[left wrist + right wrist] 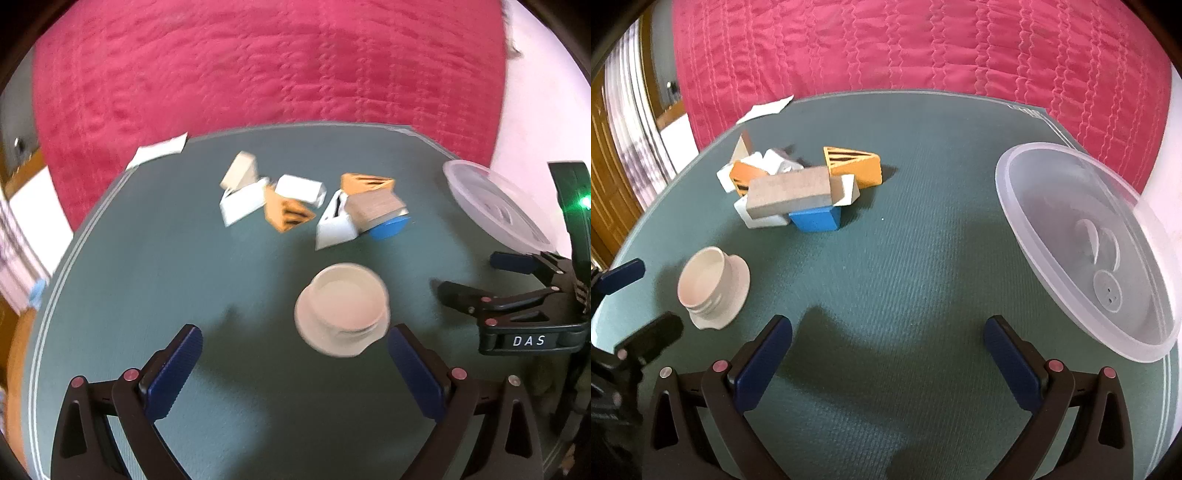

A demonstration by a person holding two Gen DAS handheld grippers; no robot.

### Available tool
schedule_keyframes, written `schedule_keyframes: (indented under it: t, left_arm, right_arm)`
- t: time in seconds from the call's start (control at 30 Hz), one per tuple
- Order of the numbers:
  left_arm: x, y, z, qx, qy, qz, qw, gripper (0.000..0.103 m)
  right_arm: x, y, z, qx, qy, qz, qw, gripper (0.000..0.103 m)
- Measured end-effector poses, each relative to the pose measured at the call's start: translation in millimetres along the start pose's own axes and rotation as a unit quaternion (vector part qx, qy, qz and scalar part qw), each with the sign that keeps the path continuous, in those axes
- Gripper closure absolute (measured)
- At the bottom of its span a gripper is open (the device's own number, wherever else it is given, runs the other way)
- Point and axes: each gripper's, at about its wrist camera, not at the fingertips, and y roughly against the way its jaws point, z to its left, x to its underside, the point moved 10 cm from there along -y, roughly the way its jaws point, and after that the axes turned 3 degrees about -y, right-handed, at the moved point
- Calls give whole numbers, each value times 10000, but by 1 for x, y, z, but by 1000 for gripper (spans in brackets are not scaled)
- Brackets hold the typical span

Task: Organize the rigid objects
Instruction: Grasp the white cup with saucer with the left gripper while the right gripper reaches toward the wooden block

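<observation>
A red quilted bedspread [905,48] fills the background behind the green table [923,258], which carries all the things. At the right side of the table lies a large clear plastic lid [1082,251], round, with its rim partly over the table edge. Near the far middle of the table there is a heap of blocks: a grey long block [790,195] lies on top, resting on a blue block [816,219] and on white blocks [761,218], and an orange triangular block [855,166] with black stripes stands just beside the heap, to the right. A second orange piece [746,173] shows among the white ones. Closer to the camera, apart from the heap, stands a cream round cup [345,306] with a wide flange, its opening up. The left gripper [295,369] is spread wide, with nothing between its blue pads [173,369]; the cup sits just ahead of it, toward the right pad. The right gripper [886,365] is also spread wide and empty, over the bare table, between the cup and the lid. A white paper [768,107] lies at the far left edge of the table.
</observation>
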Motion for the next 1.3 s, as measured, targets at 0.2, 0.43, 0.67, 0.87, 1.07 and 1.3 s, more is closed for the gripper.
schedule_keyframes:
  t: [0.2, 0.43, 0.67, 0.87, 1.07, 1.3]
  left_arm:
    - [-10, -18, -16, -3, -404, 67, 9992, 11]
    - [-9, -37, -19, 199, -317, 305, 9988, 26]
    - [-9, -37, -21, 414, -247, 236, 9986, 48]
    - [-9, -31, -10, 334, -18, 96, 9994, 48]
    - [-15, -22, 15, 128, 509, -172, 9985, 48]
    - [-15, -20, 29, -20, 823, -231, 9963, 48]
  right_arm:
    - [-1, 5, -14, -221, -557, -215, 9980, 0]
    - [-3, 6, -15, -323, -665, -258, 9969, 0]
    - [-3, 7, -14, -344, -648, -285, 9969, 0]
    - [-2, 8, -13, -387, -612, -333, 9968, 5]
    - [-3, 11, -11, -427, -578, -400, 9966, 16]
    - [-12, 10, 5, -499, -343, -361, 9975, 22]
